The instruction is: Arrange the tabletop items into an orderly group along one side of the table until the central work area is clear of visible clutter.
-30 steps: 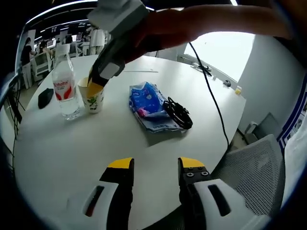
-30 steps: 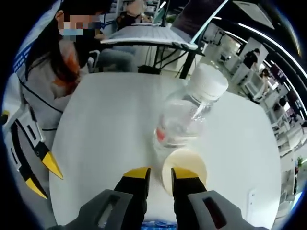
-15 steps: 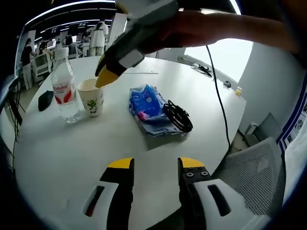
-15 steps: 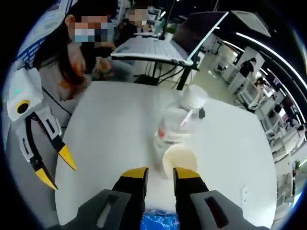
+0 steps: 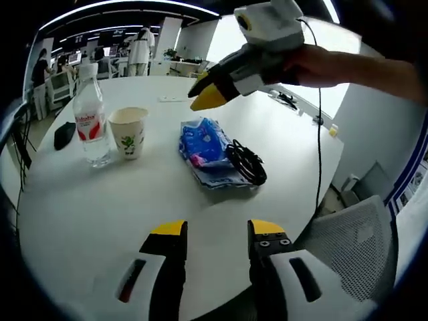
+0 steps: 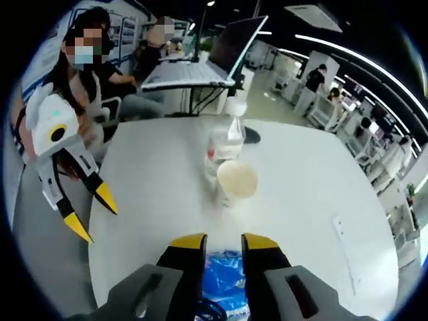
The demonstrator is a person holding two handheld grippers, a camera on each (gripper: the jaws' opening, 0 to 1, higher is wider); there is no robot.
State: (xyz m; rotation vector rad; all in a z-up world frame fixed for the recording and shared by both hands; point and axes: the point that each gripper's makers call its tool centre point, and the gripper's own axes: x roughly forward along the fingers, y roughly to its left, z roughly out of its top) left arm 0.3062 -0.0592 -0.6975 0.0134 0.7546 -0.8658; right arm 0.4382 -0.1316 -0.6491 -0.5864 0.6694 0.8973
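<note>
A water bottle with a red label and a paper cup stand side by side at the left of the round white table. A blue packet lies mid-table with a black coiled cable on its right edge. My left gripper is open over the near table edge, holding nothing. My right gripper hangs above the packet, held by a hand. In the right gripper view my right gripper is slightly open and empty over the blue packet, with the cup and bottle beyond and my left gripper open at the left.
A small black object lies left of the bottle. A black cord trails across the table's right side. A grey mesh chair stands at the near right edge. A white strip lies on the table. A person sits beyond the table.
My right gripper has let go of the cup's rim and drawn back and up, ending above the blue packet. The cup stays beside the bottle. My left gripper has held still.
</note>
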